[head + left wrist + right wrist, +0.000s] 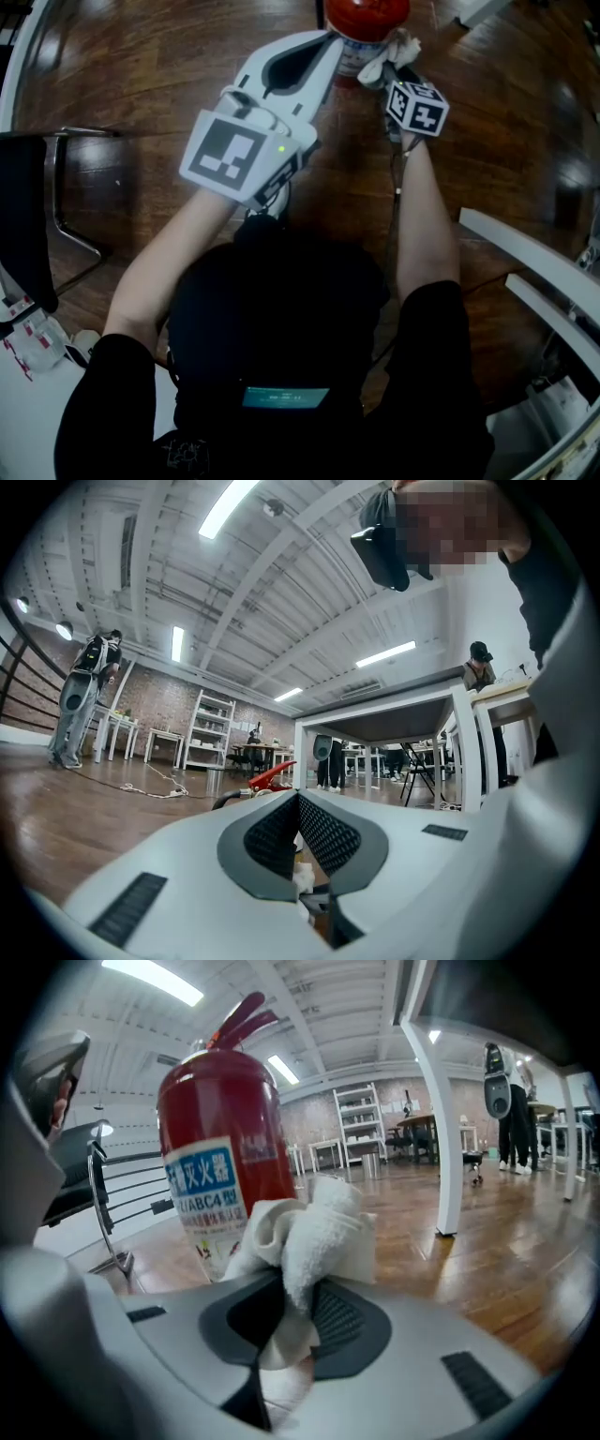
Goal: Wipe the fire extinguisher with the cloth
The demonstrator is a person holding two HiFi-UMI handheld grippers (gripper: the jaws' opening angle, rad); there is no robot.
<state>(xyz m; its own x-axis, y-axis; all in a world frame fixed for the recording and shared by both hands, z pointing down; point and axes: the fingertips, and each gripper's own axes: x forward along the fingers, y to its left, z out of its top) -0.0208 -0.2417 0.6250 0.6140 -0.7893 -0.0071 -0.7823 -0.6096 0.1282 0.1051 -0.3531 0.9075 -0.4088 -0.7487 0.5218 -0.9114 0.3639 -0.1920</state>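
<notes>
The red fire extinguisher (367,21) stands on the wooden floor at the top of the head view, and only its rounded top shows there. In the right gripper view its red body (225,1143) with a white and blue label rises just beyond the jaws. A white cloth (309,1227) is bunched between the jaws of my right gripper (286,1279), which is shut on it; the cloth (387,56) lies against the extinguisher's right side. My left gripper (330,39) has its jaws shut with tips touching, just left of the extinguisher. Its red handle (272,775) peeks over the left gripper (296,797).
A black chair with a metal frame (56,202) stands at the left. White table frames (530,262) run along the right. A white table leg (436,1129) stands on the floor to the right of the extinguisher. People stand far off among tables and shelves (211,728).
</notes>
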